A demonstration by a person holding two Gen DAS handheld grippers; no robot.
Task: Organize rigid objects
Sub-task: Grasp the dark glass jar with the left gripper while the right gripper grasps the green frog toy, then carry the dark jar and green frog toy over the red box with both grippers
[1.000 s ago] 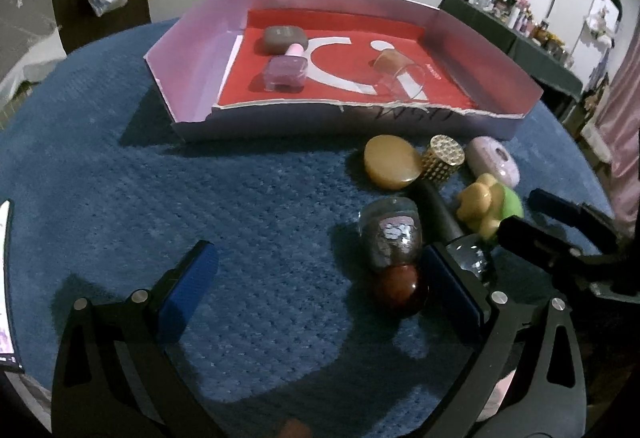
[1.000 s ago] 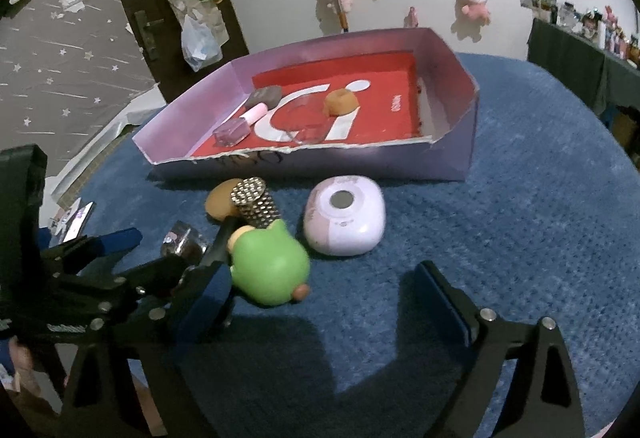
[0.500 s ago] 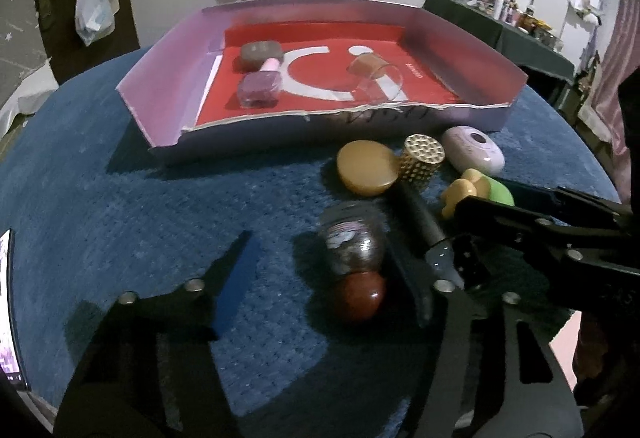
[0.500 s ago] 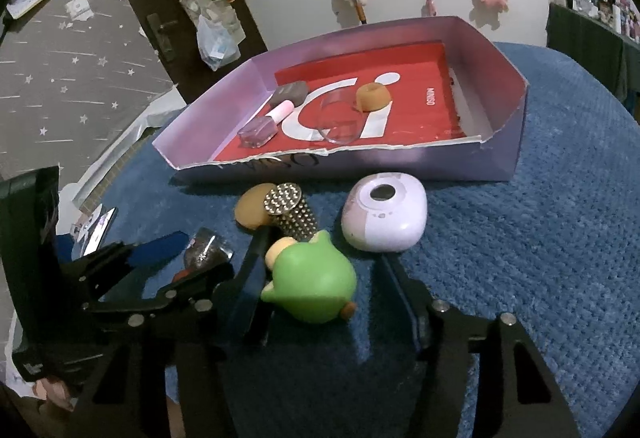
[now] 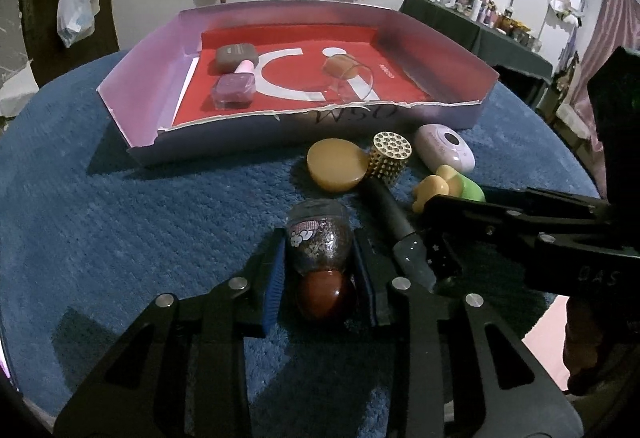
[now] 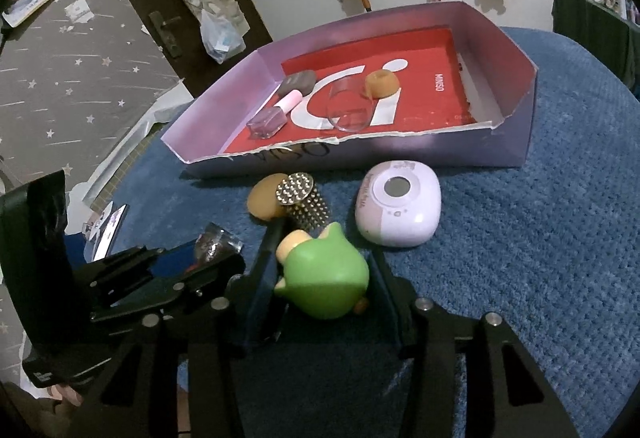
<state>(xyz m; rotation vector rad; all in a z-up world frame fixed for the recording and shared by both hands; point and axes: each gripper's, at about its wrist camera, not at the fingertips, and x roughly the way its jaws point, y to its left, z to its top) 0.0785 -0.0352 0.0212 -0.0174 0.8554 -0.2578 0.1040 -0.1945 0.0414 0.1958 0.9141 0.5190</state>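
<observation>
Blue textured carpet (image 5: 140,218) covers a round surface in a cluttered room, with plush toys hung on the far white wall. Near the front edge, the left gripper (image 5: 320,270) is clamped on a small glitter bottle with a dark red round cap (image 5: 320,250), lying on the carpet. Just to its right, the right gripper (image 6: 326,278) is closed around a green toy figure (image 6: 324,282). Beyond them lie a tan disc (image 5: 336,170), a gold studded cap on a black tube (image 5: 390,158) and a lilac rounded case (image 6: 398,210). Farther back sits a purple cardboard tray (image 5: 148,78) holding a nail polish bottle (image 5: 234,88), a brown compact (image 5: 236,56) and a clear glass (image 6: 348,106) on its side.
</observation>
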